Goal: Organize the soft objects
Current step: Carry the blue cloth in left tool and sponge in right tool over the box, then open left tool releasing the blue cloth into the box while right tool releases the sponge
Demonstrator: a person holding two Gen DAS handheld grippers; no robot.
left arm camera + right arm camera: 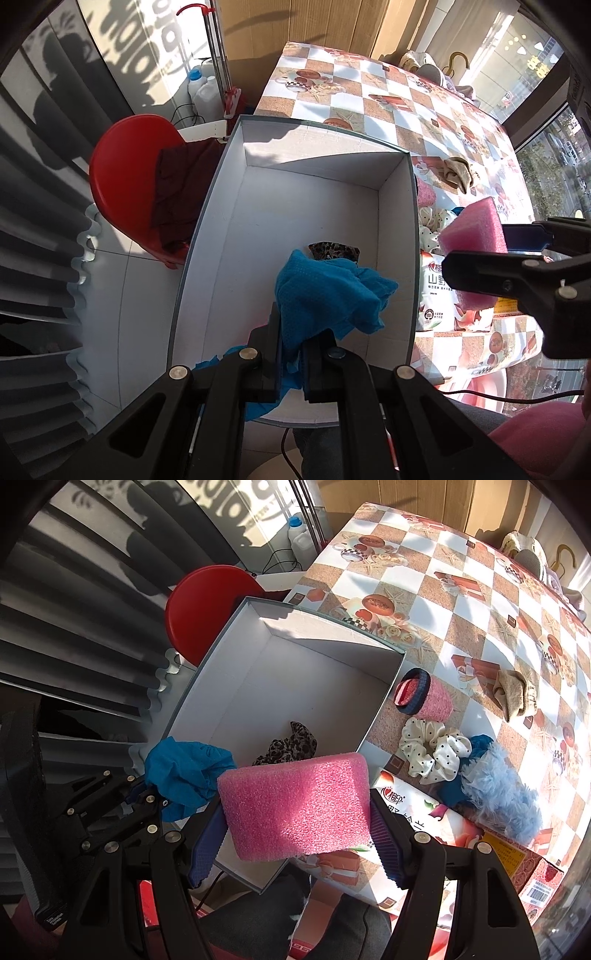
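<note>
Sorting is only just under way, I'd say: one leopard-print scrunchie (291, 744) lies inside the white box (255, 206), near its right wall, and nothing else rests on the floor of it. My left gripper (290, 363) has its jaws pressed together on a blue cloth (325, 291), hanging over the near end of the box, so that piece looks next to go in. My right gripper (295, 834) pinches a pink foam block (299, 808) across its width, held over the box's near right corner, above the rim.

Plenty is left out on the table (461, 602). Just beside the box's right wall sits a pink rolled sock with a dark cuff (424, 698); near it a cream dotted scrunchie (432, 747), a fluffy pale-blue piece (506, 797) over something darker blue, and farther toward the table's right edge a crumpled tan cloth (513, 694). A printed packet (436, 823) lies along the near edge.

Covering the table is a checked oilcloth with seashell prints, sunlit and streaked with shadow. Left of the box stands a red chair (122, 177) with a dark red garment (181, 192) draped on it, grey pleated curtains (40, 229) beyond, white floor tiles, and windows on the right.
</note>
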